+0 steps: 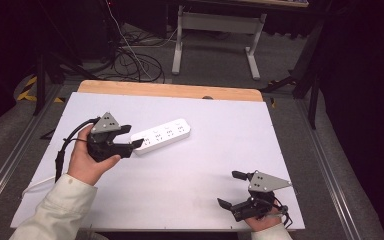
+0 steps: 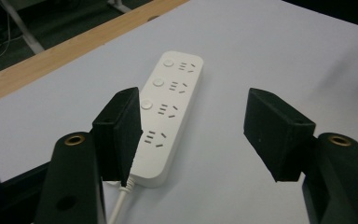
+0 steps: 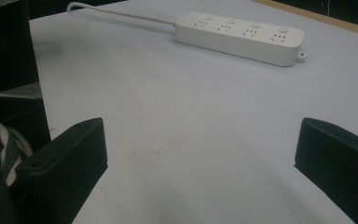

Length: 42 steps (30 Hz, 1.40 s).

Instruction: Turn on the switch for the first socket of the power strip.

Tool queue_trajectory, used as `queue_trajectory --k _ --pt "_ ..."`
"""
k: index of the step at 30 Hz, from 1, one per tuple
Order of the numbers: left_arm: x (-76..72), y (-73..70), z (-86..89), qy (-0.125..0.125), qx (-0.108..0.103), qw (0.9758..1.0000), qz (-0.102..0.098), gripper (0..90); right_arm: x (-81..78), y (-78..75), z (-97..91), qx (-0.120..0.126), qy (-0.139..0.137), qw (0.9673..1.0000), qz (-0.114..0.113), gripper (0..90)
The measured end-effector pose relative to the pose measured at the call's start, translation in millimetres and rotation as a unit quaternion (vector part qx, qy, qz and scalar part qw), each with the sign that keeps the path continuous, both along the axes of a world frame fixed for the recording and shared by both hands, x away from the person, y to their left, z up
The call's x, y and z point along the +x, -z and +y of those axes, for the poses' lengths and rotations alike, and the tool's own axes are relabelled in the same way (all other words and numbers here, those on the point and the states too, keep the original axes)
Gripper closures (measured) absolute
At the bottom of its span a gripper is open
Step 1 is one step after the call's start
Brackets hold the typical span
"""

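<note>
We see two open grippers by the power strip (image 1: 161, 136).
Our left gripper (image 1: 136, 136) gapes empty, hiding the strip's cord end; right gripper (image 1: 228, 189) empty, well apart.

the power strip (image 1: 162, 135) lies flat on the table sheet (image 1: 205, 165), its cable end just before the left gripper (image 1: 130, 137) and its body running away from the gripper's tips. the cable (image 2: 121, 205) passes under the left gripper. the right gripper (image 1: 232, 190) sits well apart, nearer the table's front edge, the strip far ahead of it.
</note>
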<state>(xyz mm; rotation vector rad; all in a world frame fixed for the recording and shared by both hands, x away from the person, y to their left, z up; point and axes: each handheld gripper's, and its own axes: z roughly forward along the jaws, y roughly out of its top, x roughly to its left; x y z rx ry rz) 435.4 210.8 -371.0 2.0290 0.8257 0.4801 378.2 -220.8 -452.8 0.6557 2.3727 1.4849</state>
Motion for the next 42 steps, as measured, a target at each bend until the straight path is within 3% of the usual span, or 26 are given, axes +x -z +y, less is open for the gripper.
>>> queue_trajectory --k 8,18,24,30,33,42 --pt "-23.8 3.2 14.2 0.029 -0.024 0.9993 0.0 33.2 -0.1 0.0 0.0 0.0 0.0 1.0 0.0 2.7" --pt "-47.2 14.2 33.4 0.053 -0.038 0.9975 -0.026 28.4 -0.6 -0.6 0.0 0.006 -0.001 1.0 -0.001 2.6" --pt "-58.1 23.1 35.7 0.062 -0.03 0.9965 -0.047 28.0 -0.6 -0.6 -0.1 0.007 0.0 1.0 -0.001 2.6" --pt "-66.1 35.8 37.1 0.08 -0.033 0.9953 -0.044 26.2 -1.1 -0.8 -1.1 0.015 -0.001 0.9999 -0.004 2.4" --pt "-66.6 45.0 41.2 0.076 -0.034 0.9956 -0.043 26.2 -1.1 -0.8 -1.1 0.016 -0.002 0.9999 -0.004 2.4" --pt "-68.7 67.6 48.8 0.092 -0.062 0.9936 -0.018 26.2 -1.6 -0.9 -1.5 0.021 -0.005 0.9997 -0.005 2.0"
